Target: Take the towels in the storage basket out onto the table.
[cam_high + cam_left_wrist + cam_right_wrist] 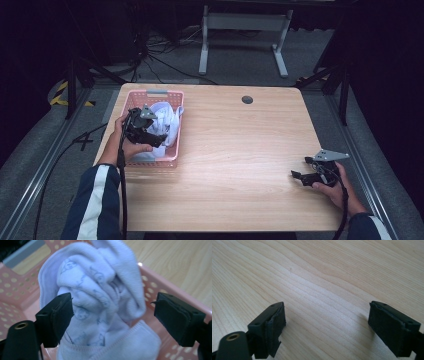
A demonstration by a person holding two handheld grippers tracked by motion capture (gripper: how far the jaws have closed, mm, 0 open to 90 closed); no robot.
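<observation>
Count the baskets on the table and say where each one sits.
1. The pink perforated basket sits at the table's far left corner, holding a bunched pale printed cloth. The open left gripper reaches into it. Nothing appears to hide another.

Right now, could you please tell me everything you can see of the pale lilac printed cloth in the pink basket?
The pale lilac printed cloth is soft knit fabric with a faint blue-grey print and stitched hems, bunched into a crumpled heap. It sits inside the pink perforated plastic basket at the wooden table's left rear. The left gripper is open, its jaws either side of the heap; one jaw seems to brush it.
</observation>
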